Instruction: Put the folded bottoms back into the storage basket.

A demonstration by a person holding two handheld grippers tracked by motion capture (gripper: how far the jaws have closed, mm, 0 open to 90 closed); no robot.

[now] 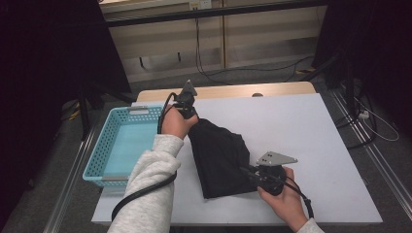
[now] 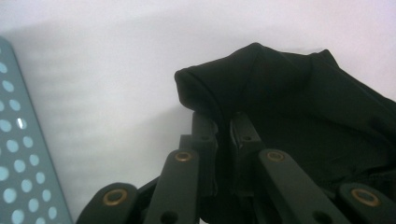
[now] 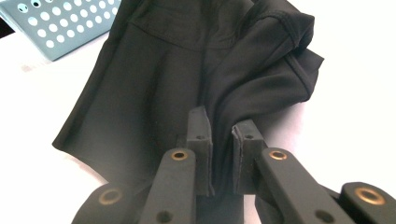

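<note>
A black garment (image 1: pixel 219 156) lies crumpled on the white table top (image 1: pixel 301 126). My left gripper (image 1: pixel 190 116) is shut on the garment's far upper corner; in the left gripper view the dark cloth (image 2: pixel 280 102) is pinched between the jaws of the left gripper (image 2: pixel 223 126). My right gripper (image 1: pixel 247 171) is at the garment's near right edge. In the right gripper view the right gripper (image 3: pixel 222 126) has its jaws close together with the black cloth (image 3: pixel 154 84) pinched between them.
A light blue perforated basket (image 1: pixel 104 148) stands on the table's left side, next to the left forearm; its wall shows in both gripper views (image 2: pixel 14 154) (image 3: pixel 60 28). Cables (image 1: pixel 214 73) run on the floor beyond the table.
</note>
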